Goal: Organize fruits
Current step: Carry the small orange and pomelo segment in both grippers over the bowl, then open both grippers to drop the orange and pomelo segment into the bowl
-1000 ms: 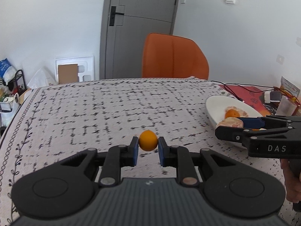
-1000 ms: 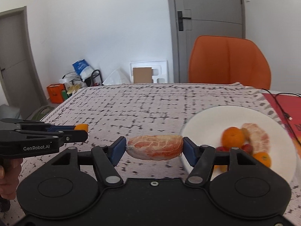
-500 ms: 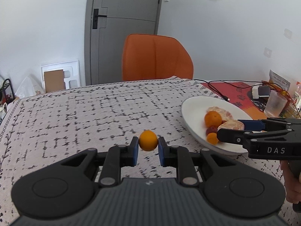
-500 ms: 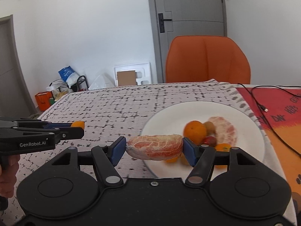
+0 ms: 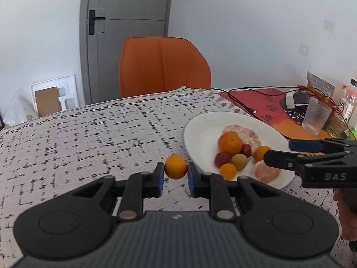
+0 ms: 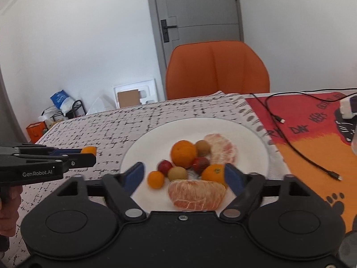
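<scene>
My left gripper [image 5: 175, 175] is shut on a small orange kumquat [image 5: 175, 166] and holds it above the tablecloth, just left of the white plate [image 5: 200, 131]. My right gripper [image 6: 185, 175] is open over the plate's [image 6: 142, 147] near side. The peeled pomelo segment [image 6: 196, 194] lies on the plate between its spread fingers, free of the pads. The plate also holds a mandarin [image 6: 183, 153], another pomelo piece [image 6: 221, 150], and several small red, brown and orange fruits. The right gripper shows in the left wrist view [image 5: 281, 151], and the left in the right wrist view [image 6: 91, 153].
The table has a black-and-white patterned cloth [image 5: 89, 138]. A red-orange mat [image 6: 312, 134] with a black cable [image 6: 299, 154] lies right of the plate. A glass [image 5: 316, 119], a bottle [image 5: 347, 102] and a charger [image 5: 296, 99] stand at the far right. An orange chair [image 5: 164, 65] is behind the table.
My right gripper moved over the plate, opened, and let go of the pomelo segment, which now lies on the plate. My left gripper carried the kumquat rightward, closer to the plate.
</scene>
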Demonstrator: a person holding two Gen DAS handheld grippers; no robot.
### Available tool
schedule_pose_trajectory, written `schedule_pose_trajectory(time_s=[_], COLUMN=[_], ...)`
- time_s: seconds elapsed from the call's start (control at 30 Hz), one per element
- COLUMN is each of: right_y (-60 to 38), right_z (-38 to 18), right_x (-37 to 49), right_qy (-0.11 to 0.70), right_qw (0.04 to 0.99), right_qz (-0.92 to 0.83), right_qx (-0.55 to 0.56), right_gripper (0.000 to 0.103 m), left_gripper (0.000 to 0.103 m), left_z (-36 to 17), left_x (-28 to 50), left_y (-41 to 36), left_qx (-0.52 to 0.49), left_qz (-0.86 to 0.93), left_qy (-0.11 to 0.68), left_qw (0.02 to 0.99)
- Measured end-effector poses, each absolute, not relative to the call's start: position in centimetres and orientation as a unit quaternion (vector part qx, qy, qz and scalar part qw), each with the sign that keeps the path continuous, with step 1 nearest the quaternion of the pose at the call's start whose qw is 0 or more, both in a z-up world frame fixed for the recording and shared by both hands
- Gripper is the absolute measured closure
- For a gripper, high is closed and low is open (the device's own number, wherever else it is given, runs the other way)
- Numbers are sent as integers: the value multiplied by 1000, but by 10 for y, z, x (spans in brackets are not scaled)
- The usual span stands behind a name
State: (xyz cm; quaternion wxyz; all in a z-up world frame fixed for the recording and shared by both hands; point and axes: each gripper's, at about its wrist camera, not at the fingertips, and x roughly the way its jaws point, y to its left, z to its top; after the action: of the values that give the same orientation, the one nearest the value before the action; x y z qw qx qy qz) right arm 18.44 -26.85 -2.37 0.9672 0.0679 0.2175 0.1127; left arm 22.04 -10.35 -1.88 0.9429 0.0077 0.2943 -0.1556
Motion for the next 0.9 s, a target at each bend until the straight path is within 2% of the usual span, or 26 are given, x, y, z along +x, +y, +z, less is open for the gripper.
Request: schedule_pose_trajectory(time_s=[0.2,0.57,0.73,0.83,0.9], right_y=[-283,-296,-300,-300,-300], right_z=[-24,-27,-29,-31,-32], right_x=[183,182,182,181,180], right_qy=[214,214,215,216,216], right_qw=[968,968,967,966,966], right_qz=[107,102,100,100,102], right_qx=[75,88,94,97,99], right_gripper=[6,2,2,2,2], left_gripper=[82,82,76,64,52], left_z=[-19,-17,-12,-10,-9], left_x=[230,245,248,246,242], left_y=[-120,-144,-146,-142,-140], left_qx=[15,35,32,30,37], left_qz=[-165,-182,-169,-160,-155], left_qy=[295,302,298,299,296], left_qw=[941,935,939,940,942])
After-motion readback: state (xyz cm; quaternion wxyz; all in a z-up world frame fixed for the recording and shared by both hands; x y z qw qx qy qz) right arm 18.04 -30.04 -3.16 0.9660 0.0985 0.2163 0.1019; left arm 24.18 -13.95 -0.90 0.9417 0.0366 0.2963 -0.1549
